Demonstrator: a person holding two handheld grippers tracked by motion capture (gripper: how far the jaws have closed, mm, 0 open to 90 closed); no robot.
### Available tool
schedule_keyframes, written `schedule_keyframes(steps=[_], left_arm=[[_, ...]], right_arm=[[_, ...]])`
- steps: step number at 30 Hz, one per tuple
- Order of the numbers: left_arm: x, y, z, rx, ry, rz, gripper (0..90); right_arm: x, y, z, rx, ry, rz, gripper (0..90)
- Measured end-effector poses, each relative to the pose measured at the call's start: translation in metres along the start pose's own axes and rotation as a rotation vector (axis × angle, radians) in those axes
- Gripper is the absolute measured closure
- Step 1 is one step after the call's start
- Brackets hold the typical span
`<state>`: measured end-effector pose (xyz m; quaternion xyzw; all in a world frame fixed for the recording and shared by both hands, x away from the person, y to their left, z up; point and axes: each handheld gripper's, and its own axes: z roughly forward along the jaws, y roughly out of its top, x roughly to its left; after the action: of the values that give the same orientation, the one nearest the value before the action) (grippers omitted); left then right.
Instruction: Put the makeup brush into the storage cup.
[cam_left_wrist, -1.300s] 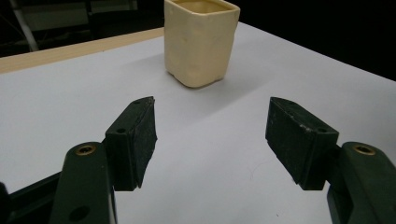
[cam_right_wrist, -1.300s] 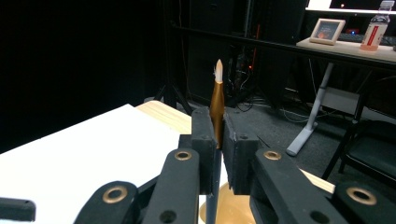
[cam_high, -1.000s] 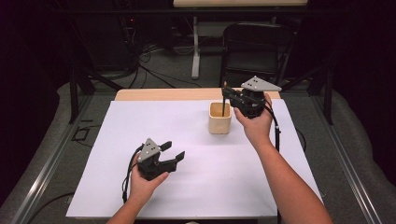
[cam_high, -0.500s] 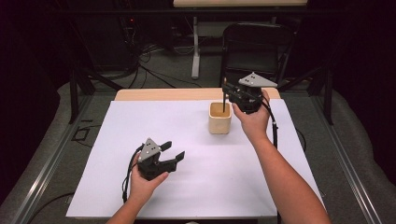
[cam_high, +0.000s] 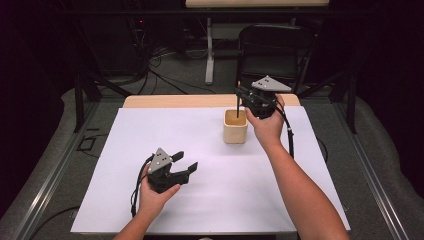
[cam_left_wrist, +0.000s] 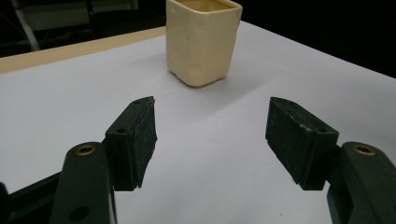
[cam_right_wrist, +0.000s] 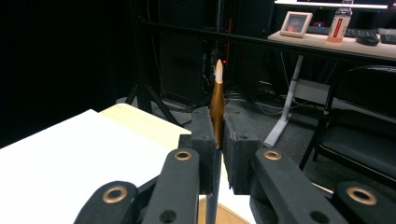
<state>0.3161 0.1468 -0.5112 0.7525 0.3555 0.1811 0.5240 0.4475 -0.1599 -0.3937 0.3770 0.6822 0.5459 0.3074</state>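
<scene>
1. A cream-coloured square cup (cam_high: 235, 127) is seen standing upright on the white sheet that covers the table (cam_high: 210, 200); it serves as the landmark here.
2. The right hand-held gripper (cam_high: 239, 95) is held just above and behind the cup's far right corner, and its jaws are clamped together on a thin paintbrush (cam_right_wrist: 216, 109).
3. In the right gripper view the brush is seen pinched between the two black pads, with its gold ferrule and pale tip pointing up past them (the dark handle runs down below the pads toward the cup's rim).
4. In the high view the brush's dark lower end (cam_high: 237, 107) is seen hanging down into the cup's mouth; whether it touches the bottom cannot be told.
5. The left hand-held gripper (cam_high: 186, 161) is held low over the sheet, well apart from the cup, to its near left.
6. Its jaws are spread wide apart with nothing between them, and in the left gripper view the cup (cam_left_wrist: 203, 39) is seen beyond them.
</scene>
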Motion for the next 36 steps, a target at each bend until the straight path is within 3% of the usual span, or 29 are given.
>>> schedule_keyframes(steps=[11, 36], left_arm=[[0.0, 0.0, 0.0, 0.0, -0.003, 0.003, 33.7], [0.0, 0.0, 0.001, 0.002, -0.004, 0.003, 33.7]], right_arm=[[-0.004, -0.006, 0.008, 0.01, -0.028, 0.018, 83.7], [-0.001, -0.016, 0.014, 0.027, -0.034, 0.007, 83.7]])
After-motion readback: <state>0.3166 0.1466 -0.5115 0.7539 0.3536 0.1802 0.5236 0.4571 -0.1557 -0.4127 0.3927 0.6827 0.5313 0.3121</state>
